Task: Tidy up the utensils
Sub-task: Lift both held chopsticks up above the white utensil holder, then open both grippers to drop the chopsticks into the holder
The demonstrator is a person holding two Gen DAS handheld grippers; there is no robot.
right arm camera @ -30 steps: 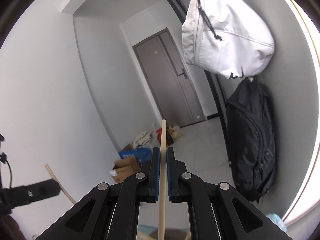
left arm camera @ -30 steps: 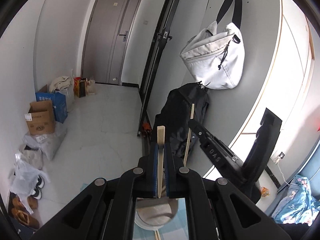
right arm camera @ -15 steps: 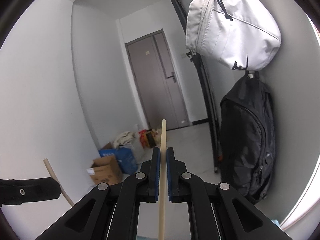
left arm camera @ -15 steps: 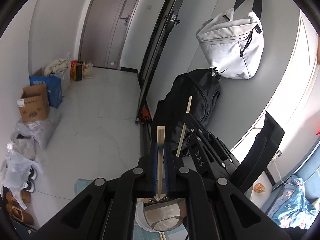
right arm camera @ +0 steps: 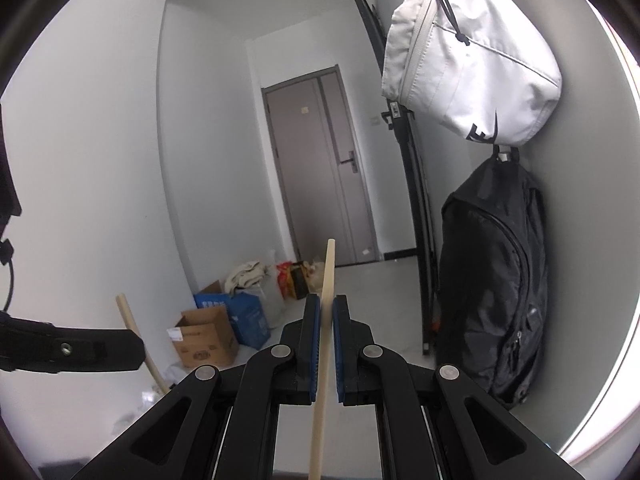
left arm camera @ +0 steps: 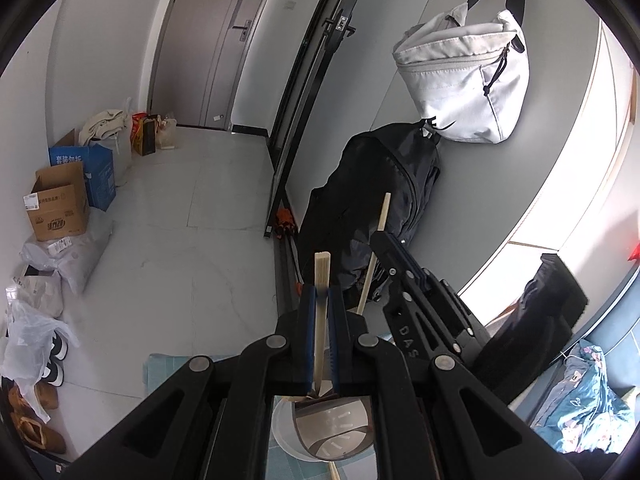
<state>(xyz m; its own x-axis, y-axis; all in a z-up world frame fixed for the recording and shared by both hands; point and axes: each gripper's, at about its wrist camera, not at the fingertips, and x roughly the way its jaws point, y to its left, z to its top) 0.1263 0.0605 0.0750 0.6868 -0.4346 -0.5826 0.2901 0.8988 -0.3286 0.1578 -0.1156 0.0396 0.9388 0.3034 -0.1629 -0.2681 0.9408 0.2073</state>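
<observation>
Between the clenched pads of the left gripper (left arm camera: pixel 320 296) stands one chopstick (left arm camera: pixel 321 280), upright, its lower end just above the cup (left arm camera: pixel 288 436) directly below. The right gripper (right arm camera: pixel 327 308), close alongside, grasps a second chopstick (right arm camera: pixel 326 280) the same way. Neither stick looks released into the cup yet, so lowering and letting go appears to remain. What the cup holds cannot be told; another stick's end (left arm camera: pixel 333 470) lies by its base.

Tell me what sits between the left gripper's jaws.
In the left wrist view, the left gripper is shut on a flat wooden chopstick, standing upright above the cup.
</observation>
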